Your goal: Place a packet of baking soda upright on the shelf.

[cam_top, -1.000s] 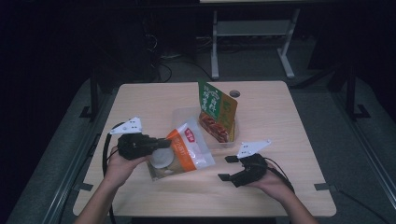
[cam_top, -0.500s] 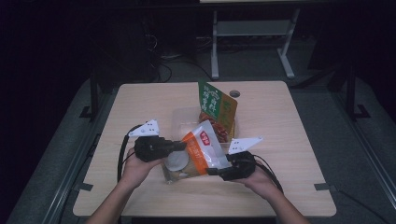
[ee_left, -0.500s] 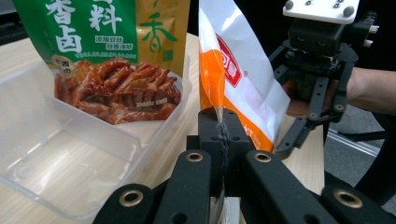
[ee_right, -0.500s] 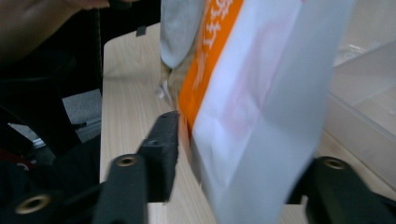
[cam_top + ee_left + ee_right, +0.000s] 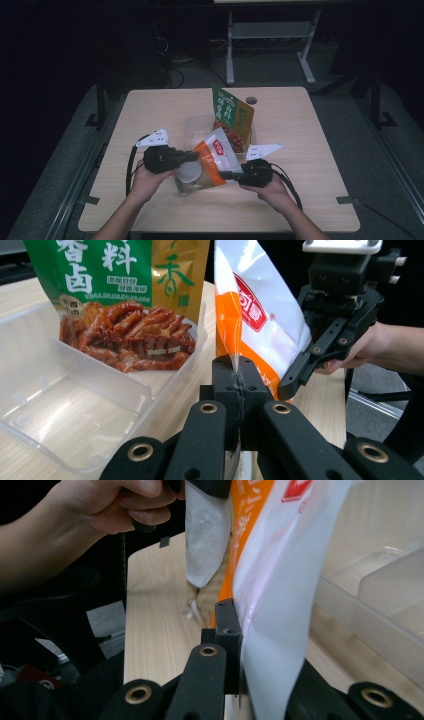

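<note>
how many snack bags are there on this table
2. The green snack bag stands upright in the clear plastic container mid-table; the orange-and-white snack bag is held up between both grippers, in front of that container. None seems hidden.

Left tool (image 5: 192, 156) clamped, right tool (image 5: 226, 175) (just closing) clamped

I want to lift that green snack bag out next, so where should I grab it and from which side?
Take the green bag by its flat top edge, coming from above. It stands upright, leaning in the clear tray, so the thin top sticks up free while the tray walls hem in its lower half.
</note>
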Motion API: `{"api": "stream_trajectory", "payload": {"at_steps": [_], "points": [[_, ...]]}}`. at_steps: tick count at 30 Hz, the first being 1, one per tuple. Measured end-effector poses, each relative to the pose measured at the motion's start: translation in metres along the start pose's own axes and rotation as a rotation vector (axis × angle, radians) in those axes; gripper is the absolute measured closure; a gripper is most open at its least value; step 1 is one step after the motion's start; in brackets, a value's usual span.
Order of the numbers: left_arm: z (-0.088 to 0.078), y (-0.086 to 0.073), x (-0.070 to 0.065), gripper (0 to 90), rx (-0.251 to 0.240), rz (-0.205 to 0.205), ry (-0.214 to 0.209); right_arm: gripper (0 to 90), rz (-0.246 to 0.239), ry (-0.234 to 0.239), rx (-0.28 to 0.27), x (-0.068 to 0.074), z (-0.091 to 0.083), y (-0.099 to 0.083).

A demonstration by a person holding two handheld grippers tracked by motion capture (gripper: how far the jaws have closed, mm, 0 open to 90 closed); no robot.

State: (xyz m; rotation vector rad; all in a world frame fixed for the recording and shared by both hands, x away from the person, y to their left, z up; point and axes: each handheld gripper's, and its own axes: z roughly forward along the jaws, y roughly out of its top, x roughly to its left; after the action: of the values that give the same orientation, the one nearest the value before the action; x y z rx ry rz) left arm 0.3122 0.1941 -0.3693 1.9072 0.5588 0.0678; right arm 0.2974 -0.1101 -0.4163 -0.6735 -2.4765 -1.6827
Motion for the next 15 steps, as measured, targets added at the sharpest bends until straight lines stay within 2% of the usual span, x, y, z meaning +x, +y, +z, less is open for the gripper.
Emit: {"api": "stream_trajectory", "payload": {"at_steps": [7, 11, 15], "points": [[0.0, -0.006, 0.001, 89.7, 0.013, 0.011, 0.001, 90.0, -0.051, -0.008, -0.012, 0.004, -0.009, 0.011], [0.002, -0.009, 0.001, 89.6, 0.024, 0.004, -0.005, 90.0, -0.082, -0.031, -0.024, 0.004, -0.014, 0.022], [0.008, -0.014, 0.001, 89.5, 0.047, -0.004, -0.013, 90.0, -0.091, -0.039, -0.043, 0.005, -0.017, 0.03]]}}
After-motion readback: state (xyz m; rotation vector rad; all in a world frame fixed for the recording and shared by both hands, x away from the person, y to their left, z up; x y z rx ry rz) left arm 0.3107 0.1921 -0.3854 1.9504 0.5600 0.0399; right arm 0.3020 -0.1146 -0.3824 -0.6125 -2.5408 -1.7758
